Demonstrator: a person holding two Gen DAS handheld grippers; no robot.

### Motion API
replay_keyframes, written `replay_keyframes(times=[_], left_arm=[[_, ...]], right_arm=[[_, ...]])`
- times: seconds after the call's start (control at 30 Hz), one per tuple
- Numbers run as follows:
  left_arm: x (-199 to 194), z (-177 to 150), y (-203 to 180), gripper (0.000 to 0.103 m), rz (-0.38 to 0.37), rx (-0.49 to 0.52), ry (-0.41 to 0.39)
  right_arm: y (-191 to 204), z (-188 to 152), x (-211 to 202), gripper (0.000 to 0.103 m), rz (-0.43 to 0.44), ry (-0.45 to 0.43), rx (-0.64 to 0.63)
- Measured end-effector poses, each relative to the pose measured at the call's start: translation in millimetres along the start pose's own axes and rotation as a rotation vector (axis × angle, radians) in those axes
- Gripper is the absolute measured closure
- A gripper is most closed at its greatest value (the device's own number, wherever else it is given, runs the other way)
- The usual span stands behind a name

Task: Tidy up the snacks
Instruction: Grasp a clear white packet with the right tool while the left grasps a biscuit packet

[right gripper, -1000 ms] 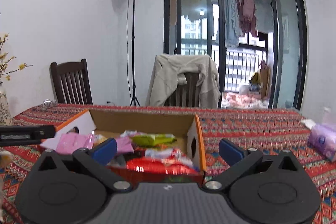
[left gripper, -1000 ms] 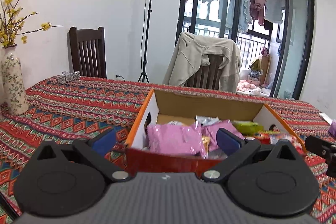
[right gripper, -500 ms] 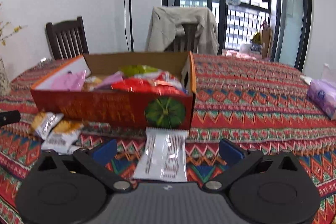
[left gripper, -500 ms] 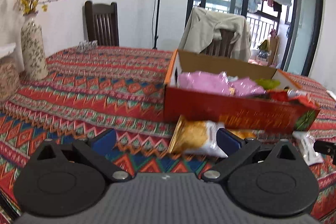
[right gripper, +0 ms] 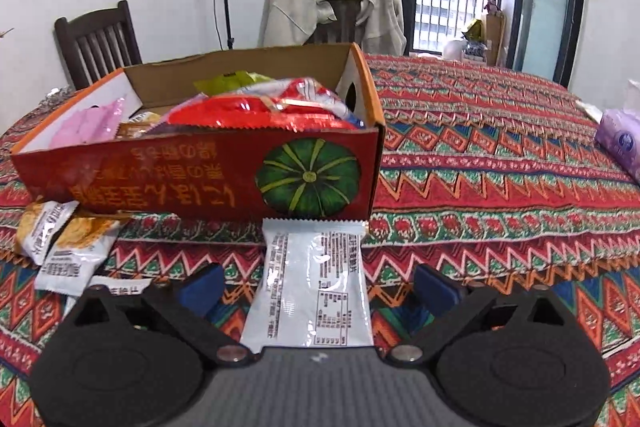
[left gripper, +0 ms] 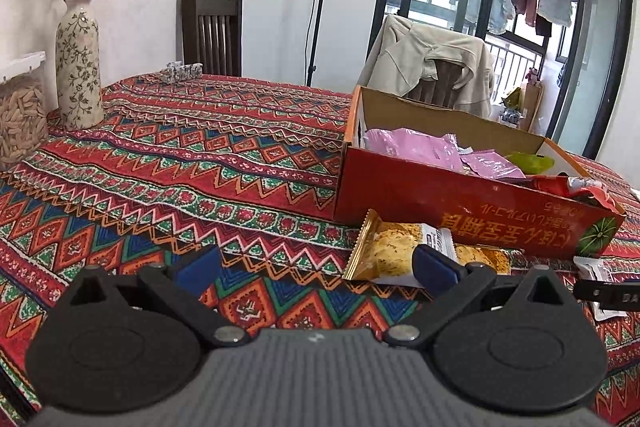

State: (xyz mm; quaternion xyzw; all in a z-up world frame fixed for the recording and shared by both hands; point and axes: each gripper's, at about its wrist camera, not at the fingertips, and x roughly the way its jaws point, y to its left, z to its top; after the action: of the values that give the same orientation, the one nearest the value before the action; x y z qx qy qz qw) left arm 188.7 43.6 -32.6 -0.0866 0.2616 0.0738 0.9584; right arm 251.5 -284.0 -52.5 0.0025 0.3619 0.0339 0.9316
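My right tongs, spread wide and empty, straddle the white foil snack packet lying lengthwise toward the red cardboard box near the worktop's front edge; my left tongs gape empty too.

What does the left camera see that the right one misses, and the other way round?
Only the left shows the vase with yellow flowers and a jar. Only the right shows the purple tissue pack and the pumpkin picture in full. Both show the box of snacks, loose packets in front of it, and an open tool.
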Motion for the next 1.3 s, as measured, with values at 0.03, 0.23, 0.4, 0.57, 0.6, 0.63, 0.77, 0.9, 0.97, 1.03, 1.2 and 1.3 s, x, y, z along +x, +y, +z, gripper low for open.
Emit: replay_keyframes(times=[0.03, 0.23, 0.4, 0.57, 0.6, 0.63, 0.77, 0.9, 0.97, 1.03, 1.2, 1.3], left_arm=[[1.1, 0.1, 0.1, 0.000, -0.004, -0.004, 0.004], [4.0, 1.4, 7.8, 0.000, -0.004, -0.046, 0.021], [3.0, 1.4, 9.9, 0.000, -0.009, -0.054, 0.017], [3.9, 1.9, 11.1, 0.000, -0.005, -0.059, 0.020], [4.1, 1.9, 11.4, 0.000, -0.004, -0.060, 0.021], [4.1, 1.5, 10.7, 0.000, -0.003, -0.061, 0.022], [4.6, 1.2, 10.3, 0.000, -0.001, -0.060, 0.023], [7.8, 0.6, 9.4, 0.000, -0.004, -0.061, 0.040], [8.5, 0.6, 7.6, 0.000, 0.005, -0.058, 0.043], [7.2, 1.4, 2.9, 0.000, 0.006, -0.040, 0.038], [10.8, 6.0, -18.3, 0.000, 0.030, 0.037, 0.066], [20.4, 12.0, -27.3, 0.000, 0.022, 0.051, 0.098]], right_arm=[[1.4, -1.4, 1.0, 0.005, -0.012, -0.011, -0.010], [1.1, -5.0, -2.2, 0.023, -0.012, -0.049, -0.004], [2.9, -6.7, -8.8, 0.056, 0.009, -0.076, -0.026], [-1.1, -10.1, -21.4, 0.061, -0.002, -0.141, -0.004], [-1.8, -10.9, -25.1, 0.062, -0.002, -0.162, -0.001], [-2.2, -12.1, -29.3, 0.062, -0.002, -0.187, -0.001], [-0.2, -15.0, -41.2, 0.062, -0.009, -0.254, -0.024], [1.0, -13.0, -42.2, 0.062, -0.006, -0.268, -0.030], [-0.4, -13.1, -42.7, 0.062, -0.002, -0.270, -0.022], [-1.7, -13.4, -43.2, 0.062, 0.002, -0.273, -0.014], [-3.1, -13.9, -42.4, 0.062, 0.010, -0.276, -0.003], [-2.6, -13.6, -41.3, 0.062, 0.013, -0.277, 0.002]])
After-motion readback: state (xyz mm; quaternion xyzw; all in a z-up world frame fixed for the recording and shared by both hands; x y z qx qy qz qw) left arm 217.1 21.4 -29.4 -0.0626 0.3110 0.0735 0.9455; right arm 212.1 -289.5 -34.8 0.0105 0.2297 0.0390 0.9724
